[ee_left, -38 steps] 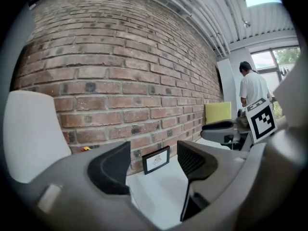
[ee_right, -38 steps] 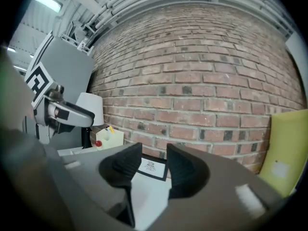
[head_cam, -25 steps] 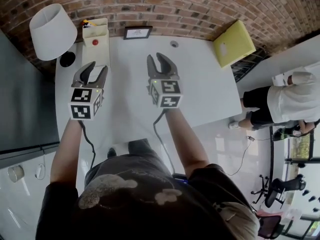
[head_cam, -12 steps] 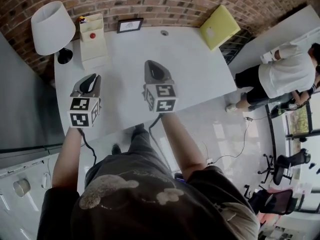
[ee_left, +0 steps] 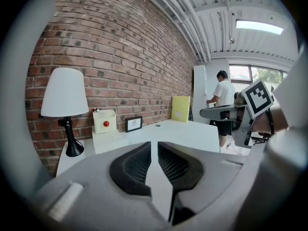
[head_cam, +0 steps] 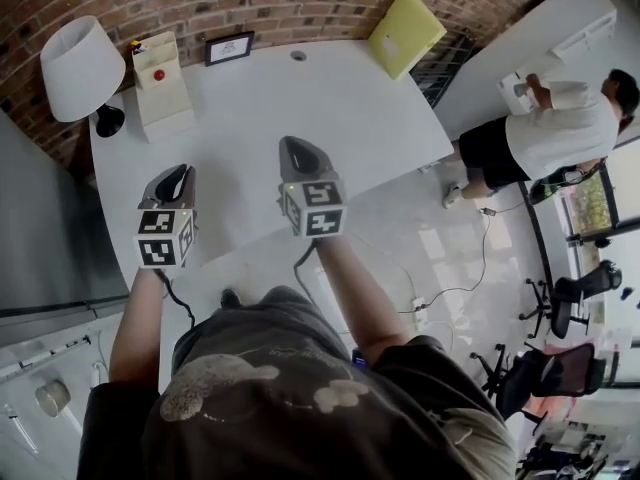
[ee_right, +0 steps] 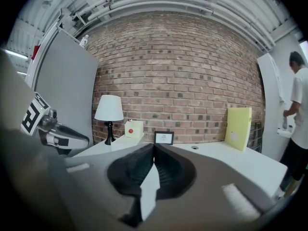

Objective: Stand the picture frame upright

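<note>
**Both grippers empty above the near side of the table, picture frame far off at the wall**

On the white table (head_cam: 340, 118), along the brick wall: a lamp (head_cam: 75, 68) at the left end, then a white box (head_cam: 158, 78) with a red dot, then the picture frame (head_cam: 229, 48), upright at the table's back edge (whether it leans on the bricks cannot be made out), and a yellow board (head_cam: 405, 30) propped at the right corner. The left gripper (head_cam: 178, 174) hangs over the table's near left part, its jaws almost together with only a thin slit between them and nothing in it. Just beside it, the right gripper (head_cam: 291, 146) has its jaws pressed fully together, also holding nothing. Both are well apart from the frame.
</note>
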Demonstrator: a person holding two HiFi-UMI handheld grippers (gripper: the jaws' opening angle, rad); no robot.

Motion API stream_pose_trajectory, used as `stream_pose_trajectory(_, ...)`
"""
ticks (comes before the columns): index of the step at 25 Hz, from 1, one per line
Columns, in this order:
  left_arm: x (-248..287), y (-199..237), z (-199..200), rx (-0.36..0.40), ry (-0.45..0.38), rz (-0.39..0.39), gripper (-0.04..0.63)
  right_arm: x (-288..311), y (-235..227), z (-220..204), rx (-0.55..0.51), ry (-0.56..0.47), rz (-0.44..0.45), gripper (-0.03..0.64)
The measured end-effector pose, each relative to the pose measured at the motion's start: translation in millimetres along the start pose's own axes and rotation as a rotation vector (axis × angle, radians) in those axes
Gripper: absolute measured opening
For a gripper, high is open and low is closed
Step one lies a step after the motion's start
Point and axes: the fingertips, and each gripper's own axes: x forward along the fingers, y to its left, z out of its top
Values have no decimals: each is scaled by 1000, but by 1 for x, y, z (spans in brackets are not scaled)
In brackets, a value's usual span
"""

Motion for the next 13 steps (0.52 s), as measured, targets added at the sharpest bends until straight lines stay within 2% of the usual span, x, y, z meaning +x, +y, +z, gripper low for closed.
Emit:
stream_pose_trajectory(8, -2, -35, 3, -15, 3, 8, 52, -29, -14, -4, 1, -2, 34, 5)
stream_pose_trajectory(13, -5, -64, 7, 8, 5, -2, 52, -54, -30, -9, 12, -11, 44, 6)
